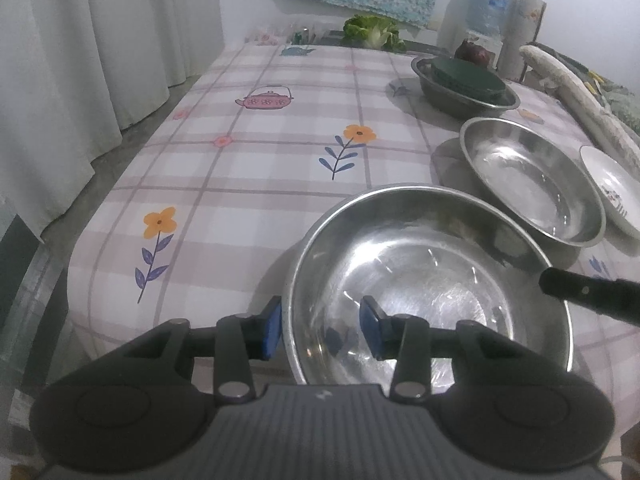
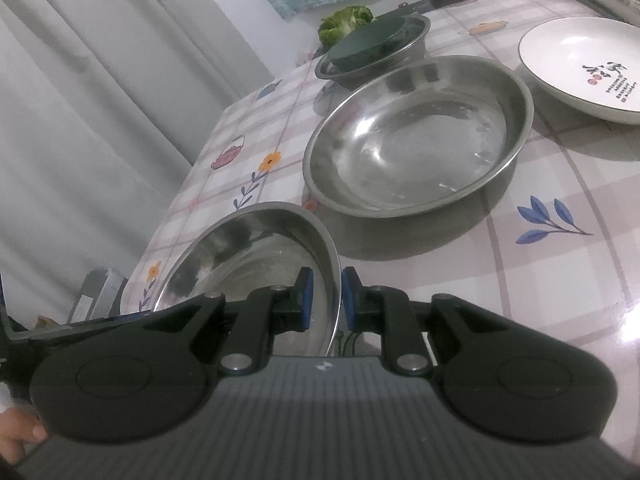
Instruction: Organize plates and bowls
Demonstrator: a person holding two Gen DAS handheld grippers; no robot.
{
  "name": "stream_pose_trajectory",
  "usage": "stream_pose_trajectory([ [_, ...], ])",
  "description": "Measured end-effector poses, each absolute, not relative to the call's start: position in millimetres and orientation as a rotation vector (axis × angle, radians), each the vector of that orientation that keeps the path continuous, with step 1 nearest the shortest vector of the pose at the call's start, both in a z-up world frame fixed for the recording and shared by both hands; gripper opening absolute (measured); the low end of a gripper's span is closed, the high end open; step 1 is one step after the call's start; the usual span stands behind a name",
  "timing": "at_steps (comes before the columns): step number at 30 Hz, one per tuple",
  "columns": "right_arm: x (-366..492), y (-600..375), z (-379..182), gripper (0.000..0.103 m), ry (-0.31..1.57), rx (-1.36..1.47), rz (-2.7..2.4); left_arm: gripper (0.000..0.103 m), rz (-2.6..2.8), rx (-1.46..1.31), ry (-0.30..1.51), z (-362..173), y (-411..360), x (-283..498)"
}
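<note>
A deep steel bowl [image 1: 420,280] sits near the table's front edge; it also shows in the right wrist view [image 2: 248,264]. My left gripper [image 1: 320,330] is open, its blue pads straddling the bowl's near-left rim. My right gripper [image 2: 326,300] straddles the bowl's right rim with its pads close to it, not visibly clamped; its finger [image 1: 588,292] shows at the rim in the left wrist view. A wide shallow steel dish [image 1: 532,180] [image 2: 420,136] lies behind. A white plate [image 1: 616,192] [image 2: 584,64] with printed characters lies to its right.
A steel bowl holding a dark green dish [image 1: 464,80] [image 2: 372,44] stands at the back. Lettuce [image 1: 372,32], a red onion [image 1: 474,54], a water jug [image 1: 480,4] and a rolled cloth [image 1: 580,100] line the far and right edges. A curtain [image 1: 100,60] hangs left of the checked tablecloth [image 1: 248,168].
</note>
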State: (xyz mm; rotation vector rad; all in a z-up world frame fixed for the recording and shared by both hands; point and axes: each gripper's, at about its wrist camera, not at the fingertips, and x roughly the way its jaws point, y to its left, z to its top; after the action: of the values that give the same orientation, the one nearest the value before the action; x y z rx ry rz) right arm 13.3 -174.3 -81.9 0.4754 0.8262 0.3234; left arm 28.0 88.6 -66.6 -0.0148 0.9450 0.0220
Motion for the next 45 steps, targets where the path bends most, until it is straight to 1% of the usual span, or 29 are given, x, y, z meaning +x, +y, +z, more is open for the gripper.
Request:
stream_pose_trajectory([
  [10,15,-177,-96,0.014,0.837,0.495,0.325,0.044,0.094,0.098,0.929,-71,68,33],
  [19,6,-186,-93,0.013,0.781,0.476,0.302,0.042,0.093,0.04,0.955,-72,68,37],
  [21,5,-184,-92,0.01,0.771,0.46,0.3,0.041,0.094,0.048,0.954,-72,66,38],
  [22,5,-183,-92,0.009,0.765,0.452,0.297,0.039,0.088,0.046,0.954,-71,66,38],
  [24,5,-181,-91,0.008,0.759,0.438,0.293,0.039,0.083,0.042,0.953,-70,65,38],
  [26,5,-179,-90,0.008,0.757,0.421,0.285,0.037,0.083,0.045,0.947,-69,65,37],
  [45,11,-162,-77,0.009,0.754,0.367,0.286,0.037,0.051,0.021,0.906,-55,83,30],
])
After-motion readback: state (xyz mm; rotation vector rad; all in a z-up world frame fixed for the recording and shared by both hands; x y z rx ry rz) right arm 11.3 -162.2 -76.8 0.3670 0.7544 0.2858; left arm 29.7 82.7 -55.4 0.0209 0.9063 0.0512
